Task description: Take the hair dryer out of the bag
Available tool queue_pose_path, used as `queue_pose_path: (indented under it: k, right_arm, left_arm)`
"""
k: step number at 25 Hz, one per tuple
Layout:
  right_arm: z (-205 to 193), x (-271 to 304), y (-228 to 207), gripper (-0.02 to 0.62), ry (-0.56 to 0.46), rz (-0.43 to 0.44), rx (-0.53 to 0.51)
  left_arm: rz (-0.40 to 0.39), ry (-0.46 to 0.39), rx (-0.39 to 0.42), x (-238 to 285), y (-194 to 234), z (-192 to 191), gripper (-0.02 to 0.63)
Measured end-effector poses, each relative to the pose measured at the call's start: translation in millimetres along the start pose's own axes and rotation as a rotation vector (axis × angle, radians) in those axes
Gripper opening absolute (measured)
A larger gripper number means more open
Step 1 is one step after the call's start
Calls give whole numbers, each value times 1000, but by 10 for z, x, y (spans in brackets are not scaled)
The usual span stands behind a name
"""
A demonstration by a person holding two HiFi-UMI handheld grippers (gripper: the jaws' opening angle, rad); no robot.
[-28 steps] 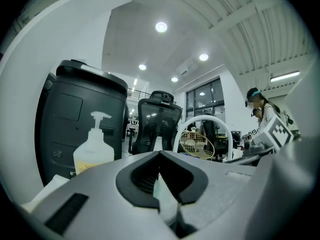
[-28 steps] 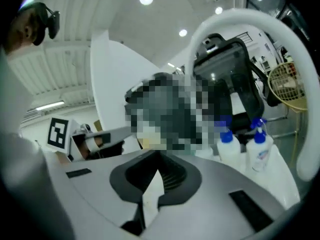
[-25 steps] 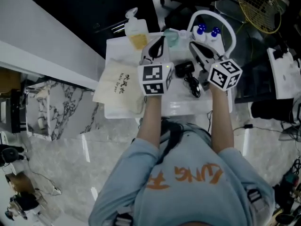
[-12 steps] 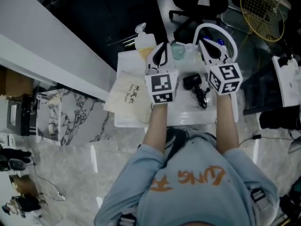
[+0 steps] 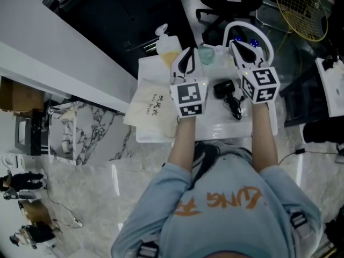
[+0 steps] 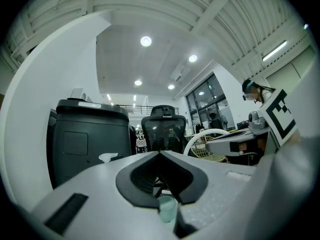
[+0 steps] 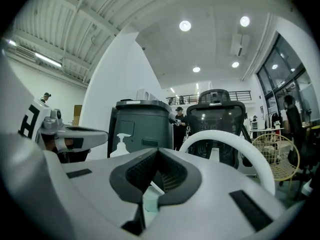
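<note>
Step in hand: looked pretty much wrapped up, tbh. The hair dryer [image 5: 223, 88] was found lying out on the white counter [image 5: 215, 128], fully clear of the bag [image 5: 152, 105].
Hair dryer: black, with its cord [image 5: 235, 107] bunched just beside it. It was parked between the two grippers in the head view and touched by neither.
Bag: cream cloth, left lying flat at the counter's left side, apart from the dryer. No bulge could be made out in it.
Left hand-held gripper [image 5: 188, 52]: clenched on nothing and held level over the counter. Only a small translucent cup [image 6: 167, 209] was seen past its closed jaws.
Right hand-held gripper [image 5: 235, 43]: also clenched and empty, held level, with a pump bottle [image 7: 120, 146] caught off to its left in its own view.
Next move: not much seemed to be called for. At a guess, both grippers could just be drawn back and parked, and the cord left unsnagged.
</note>
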State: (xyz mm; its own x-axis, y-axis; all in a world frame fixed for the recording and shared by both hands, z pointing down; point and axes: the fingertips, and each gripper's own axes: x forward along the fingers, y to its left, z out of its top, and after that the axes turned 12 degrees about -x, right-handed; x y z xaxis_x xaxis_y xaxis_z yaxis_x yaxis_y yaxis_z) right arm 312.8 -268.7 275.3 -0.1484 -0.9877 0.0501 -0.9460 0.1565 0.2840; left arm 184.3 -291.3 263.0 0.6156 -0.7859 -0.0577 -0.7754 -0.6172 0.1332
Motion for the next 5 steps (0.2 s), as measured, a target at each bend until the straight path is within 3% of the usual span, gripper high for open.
queue_pose_path:
  k: [5]
  right_arm:
    - [26, -47, -13, 0, -4, -12, -15]
  left_arm:
    - [6, 1, 0, -44, 3, -16, 3]
